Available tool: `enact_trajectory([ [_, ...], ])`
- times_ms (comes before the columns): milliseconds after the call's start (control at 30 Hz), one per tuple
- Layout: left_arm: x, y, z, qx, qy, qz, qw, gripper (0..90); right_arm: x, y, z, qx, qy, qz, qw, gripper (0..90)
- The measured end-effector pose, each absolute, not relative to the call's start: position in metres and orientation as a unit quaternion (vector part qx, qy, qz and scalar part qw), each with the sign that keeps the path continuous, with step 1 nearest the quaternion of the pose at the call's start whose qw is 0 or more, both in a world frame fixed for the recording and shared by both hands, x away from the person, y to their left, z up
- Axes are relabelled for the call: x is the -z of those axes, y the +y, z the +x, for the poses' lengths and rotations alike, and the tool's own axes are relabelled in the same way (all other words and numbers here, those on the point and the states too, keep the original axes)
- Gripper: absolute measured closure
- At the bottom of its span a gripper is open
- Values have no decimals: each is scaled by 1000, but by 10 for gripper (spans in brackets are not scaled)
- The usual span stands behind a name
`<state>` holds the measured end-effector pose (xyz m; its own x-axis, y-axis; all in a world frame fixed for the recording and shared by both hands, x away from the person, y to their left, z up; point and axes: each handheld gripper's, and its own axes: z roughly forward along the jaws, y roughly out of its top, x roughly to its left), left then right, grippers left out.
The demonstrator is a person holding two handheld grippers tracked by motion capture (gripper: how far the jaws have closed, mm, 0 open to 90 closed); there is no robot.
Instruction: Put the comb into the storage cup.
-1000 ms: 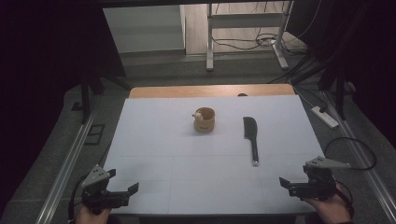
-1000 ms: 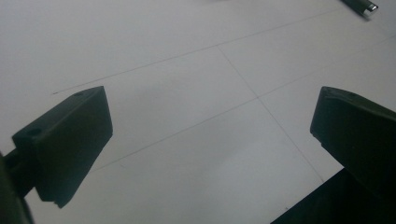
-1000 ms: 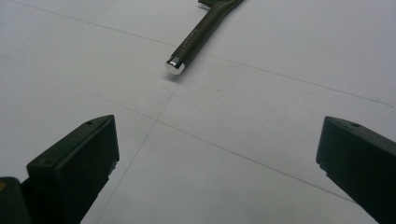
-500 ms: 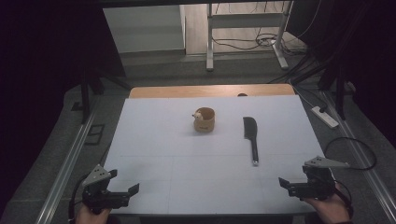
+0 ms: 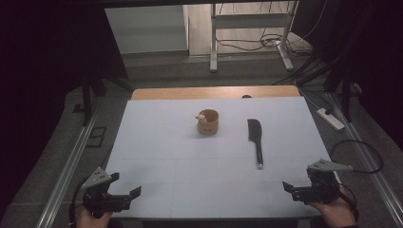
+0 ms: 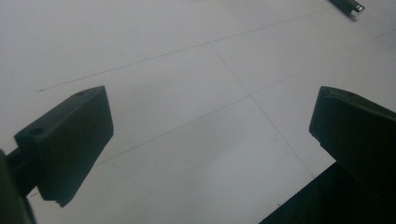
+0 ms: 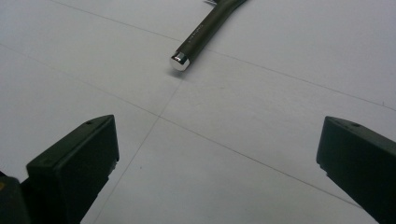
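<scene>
A small wooden cup (image 5: 208, 122) with a pale figure on its rim stands upright near the table's middle. To its right lies a black knife (image 5: 255, 136), blade away from me, its handle ending in a silver cap (image 7: 180, 61). My left gripper (image 5: 126, 186) hovers open at the near left corner of the table, with nothing between its jaws (image 6: 210, 140); the tip of the knife handle (image 6: 349, 5) shows far off. My right gripper (image 5: 298, 181) is open at the near right, just short of the knife handle (image 7: 205, 30), and nothing is between its fingers (image 7: 217, 154).
The white table top (image 5: 161, 142) has faint grid lines and a wooden strip along its far edge. Metal rails run along both sides. A power strip (image 5: 331, 118) and cables lie on the floor to the right, and a metal frame (image 5: 214, 42) stands beyond the table.
</scene>
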<state>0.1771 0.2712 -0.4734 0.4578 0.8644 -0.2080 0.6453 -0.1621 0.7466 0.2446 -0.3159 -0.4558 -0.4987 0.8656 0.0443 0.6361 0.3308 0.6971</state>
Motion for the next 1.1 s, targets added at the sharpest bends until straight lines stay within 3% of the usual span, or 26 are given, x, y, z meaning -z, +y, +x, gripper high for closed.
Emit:
enact_trajectory([
  [1100, 474, 273, 178, -132, 510, 746, 408, 3, 453, -297, 269, -349, 826, 424, 124, 0],
])
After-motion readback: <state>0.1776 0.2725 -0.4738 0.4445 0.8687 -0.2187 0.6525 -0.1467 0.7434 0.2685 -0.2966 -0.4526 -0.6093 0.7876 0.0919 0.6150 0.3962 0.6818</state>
